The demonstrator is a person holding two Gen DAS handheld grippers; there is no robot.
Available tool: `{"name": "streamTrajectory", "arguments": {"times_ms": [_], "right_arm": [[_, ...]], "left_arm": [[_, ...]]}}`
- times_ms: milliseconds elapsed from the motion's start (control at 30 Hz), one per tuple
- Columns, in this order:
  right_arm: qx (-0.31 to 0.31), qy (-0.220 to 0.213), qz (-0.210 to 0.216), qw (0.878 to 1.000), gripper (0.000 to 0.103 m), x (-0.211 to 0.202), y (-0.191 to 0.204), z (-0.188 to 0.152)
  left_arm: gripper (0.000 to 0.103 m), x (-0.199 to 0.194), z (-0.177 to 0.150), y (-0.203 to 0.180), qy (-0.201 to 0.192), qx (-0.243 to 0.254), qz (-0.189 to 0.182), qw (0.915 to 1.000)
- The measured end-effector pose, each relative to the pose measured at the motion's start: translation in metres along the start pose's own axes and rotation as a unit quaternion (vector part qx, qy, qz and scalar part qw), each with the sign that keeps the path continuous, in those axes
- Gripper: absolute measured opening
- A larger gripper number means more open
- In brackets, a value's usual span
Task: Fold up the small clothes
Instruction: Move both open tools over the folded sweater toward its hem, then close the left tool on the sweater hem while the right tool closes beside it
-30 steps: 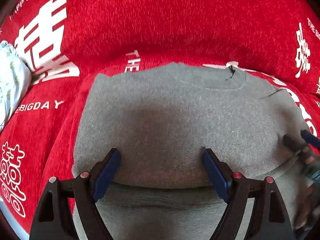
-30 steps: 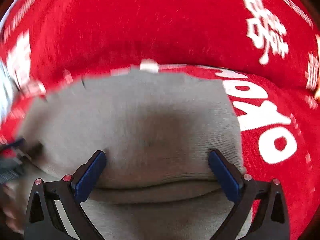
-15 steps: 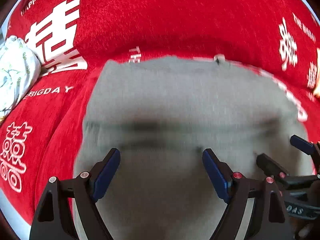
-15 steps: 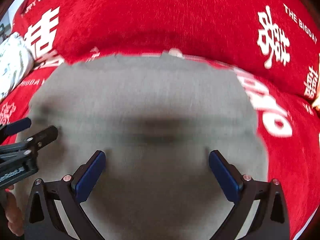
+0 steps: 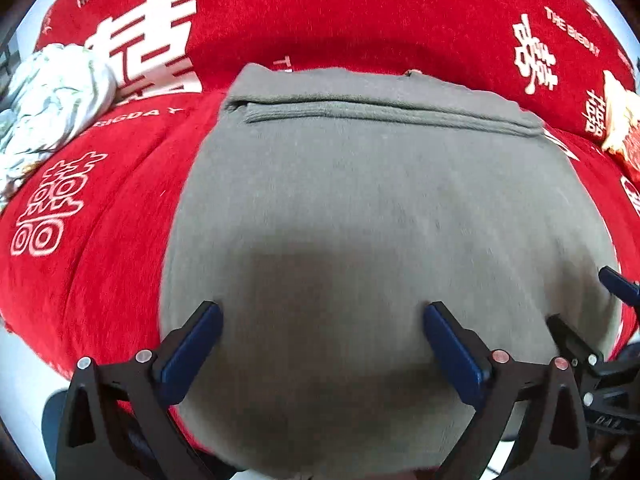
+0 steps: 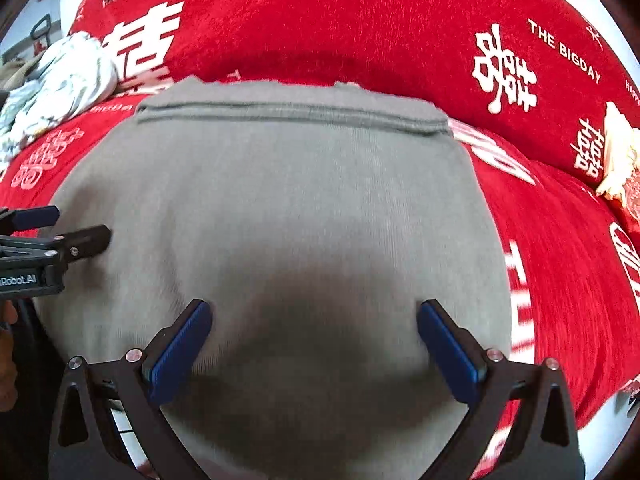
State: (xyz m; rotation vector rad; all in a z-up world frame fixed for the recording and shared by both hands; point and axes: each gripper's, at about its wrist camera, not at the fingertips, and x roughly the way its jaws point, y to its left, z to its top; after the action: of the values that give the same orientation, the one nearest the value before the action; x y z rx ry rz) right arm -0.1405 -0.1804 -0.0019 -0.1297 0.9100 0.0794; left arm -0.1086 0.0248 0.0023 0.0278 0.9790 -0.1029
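Note:
A grey knit sweater (image 5: 380, 208) lies folded on the red cover, its ribbed hem (image 5: 380, 114) laid across the far edge. My left gripper (image 5: 322, 312) hovers over the sweater's near half; its jaws are opening and nothing sits between them. It also shows at the left edge of the right wrist view, as the left gripper (image 6: 60, 232). My right gripper (image 6: 314, 308) stands open over the same sweater (image 6: 280, 200), with its fingers wide apart and empty. The right gripper (image 5: 592, 308) peeks in at the right of the left wrist view.
A red plush cover (image 5: 360, 12) with white characters spreads under everything. A crumpled white patterned cloth (image 5: 52, 96) lies at the far left, also seen as the white cloth (image 6: 68, 72). A yellow and red item (image 6: 618, 160) sits at the far right. Pale floor (image 5: 24, 376) shows beyond the near edge.
Both grippers have drawn back from the sweater's hem toward its near side. The hem now lies flat at the far edge, covering the collar. The left jaws stand wider.

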Motion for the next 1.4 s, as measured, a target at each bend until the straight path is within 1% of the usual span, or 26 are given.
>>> {"name": "streamTrajectory", "arguments": {"times_ms": [133, 233, 267, 300, 367, 400, 467, 533, 567, 600, 633, 667, 700, 733, 767, 800, 833, 867, 967, 1033, 1067, 1133, 1200, 1233, 1333, 1400], "right_arm": [[-0.014, 0.016, -0.011, 1.0, 0.103, -0.008, 0.003, -0.018], [-0.015, 0.041, -0.01, 0.999, 0.103, -0.013, 0.003, -0.028], [-0.016, 0.059, -0.009, 0.998, 0.103, -0.014, 0.001, -0.03], [-0.015, 0.076, -0.02, 0.997, 0.103, -0.016, -0.001, -0.033], [0.004, 0.061, -0.04, 0.997, 0.103, -0.028, -0.011, -0.042], [0.014, 0.059, -0.042, 0.997, 0.103, -0.031, -0.015, -0.044], [0.052, 0.069, -0.033, 0.996, 0.103, -0.032, -0.029, -0.05], [0.074, 0.09, -0.022, 0.993, 0.103, -0.024, -0.038, -0.053], [0.081, 0.102, -0.016, 0.991, 0.103, -0.018, -0.04, -0.055], [0.086, 0.111, -0.005, 0.99, 0.102, -0.015, -0.041, -0.058], [0.091, 0.116, 0.008, 0.989, 0.097, -0.012, -0.04, -0.061], [0.087, 0.115, -0.003, 0.99, 0.089, -0.012, -0.038, -0.063], [0.076, 0.114, -0.022, 0.99, 0.083, -0.014, -0.036, -0.064], [0.07, 0.112, -0.025, 0.991, 0.074, -0.015, -0.034, -0.065], [0.067, 0.108, -0.022, 0.992, 0.054, -0.02, -0.035, -0.065], [0.065, 0.104, -0.019, 0.992, 0.041, -0.025, -0.037, -0.065], [0.065, 0.102, -0.009, 0.993, 0.016, -0.03, -0.04, -0.065], [0.073, 0.102, 0.011, 0.992, 0.014, -0.034, -0.045, -0.065], [0.112, 0.084, 0.066, 0.988, 0.012, -0.05, -0.061, -0.063], [0.13, 0.058, 0.096, 0.985, 0.012, -0.064, -0.068, -0.057], [0.135, 0.04, 0.107, 0.984, 0.012, -0.072, -0.072, -0.052], [0.14, 0.003, 0.118, 0.983, 0.012, -0.084, -0.075, -0.039], [0.144, -0.025, 0.123, 0.982, 0.012, -0.088, -0.081, -0.021], [0.146, -0.032, 0.123, 0.981, 0.012, -0.086, -0.082, -0.013], [0.171, -0.052, 0.133, 0.975, 0.012, -0.068, -0.089, 0.025], [0.186, -0.051, 0.138, 0.971, 0.012, -0.045, -0.095, 0.045]], "left_arm": [[0.102, -0.007, -0.023, -0.002, 0.018, 0.014, -0.001, 0.9997], [0.102, -0.011, -0.035, 0.004, 0.04, 0.001, 0.001, 0.9992], [0.101, -0.017, -0.038, 0.01, 0.041, -0.01, 0.006, 0.9991], [0.101, -0.021, -0.041, 0.015, 0.036, -0.022, 0.008, 0.9991], [0.101, -0.028, -0.046, 0.031, 0.033, -0.055, 0.013, 0.9979], [0.101, -0.027, -0.048, 0.038, 0.039, -0.071, 0.013, 0.9966], [0.101, -0.017, -0.055, 0.053, 0.062, -0.11, 0.001, 0.992], [0.101, -0.005, -0.058, 0.06, 0.093, -0.134, -0.012, 0.9866], [0.101, -0.001, -0.06, 0.06, 0.1, -0.14, -0.028, 0.9847], [0.1, 0.0, -0.059, 0.057, 0.097, -0.138, -0.036, 0.9849], [0.094, 0.0, -0.059, 0.053, 0.097, -0.132, -0.045, 0.9855], [0.077, 0.001, -0.058, 0.046, 0.102, -0.119, -0.068, 0.9853], [0.074, 0.0, -0.058, 0.041, 0.103, -0.109, -0.065, 0.9866], [0.068, -0.003, -0.057, 0.036, 0.095, -0.097, -0.063, 0.9887], [0.055, -0.005, -0.057, 0.034, 0.092, -0.091, -0.064, 0.9895], [0.036, -0.009, -0.056, 0.034, 0.089, -0.088, -0.065, 0.99], [0.024, -0.013, -0.057, 0.034, 0.085, -0.088, -0.071, 0.9899], [0.014, -0.018, -0.055, 0.036, 0.081, -0.089, -0.082, 0.9893], [0.012, -0.026, -0.05, 0.041, 0.072, -0.1, -0.096, 0.9877], [0.012, -0.038, -0.042, 0.043, 0.055, -0.102, -0.107, 0.9874], [0.012, -0.046, -0.034, 0.046, 0.04, -0.105, -0.113, 0.9871], [0.012, -0.057, -0.021, 0.048, 0.016, -0.106, -0.121, 0.9869], [0.012, -0.066, 0.001, 0.047, -0.012, -0.095, -0.115, 0.9887], [0.012, -0.067, 0.017, 0.047, -0.026, -0.092, -0.11, 0.9893], [0.012, -0.061, 0.056, 0.053, -0.052, -0.098, -0.104, 0.9883], [0.012, -0.048, 0.071, 0.06, -0.052, -0.108, -0.104, 0.9873]]}}
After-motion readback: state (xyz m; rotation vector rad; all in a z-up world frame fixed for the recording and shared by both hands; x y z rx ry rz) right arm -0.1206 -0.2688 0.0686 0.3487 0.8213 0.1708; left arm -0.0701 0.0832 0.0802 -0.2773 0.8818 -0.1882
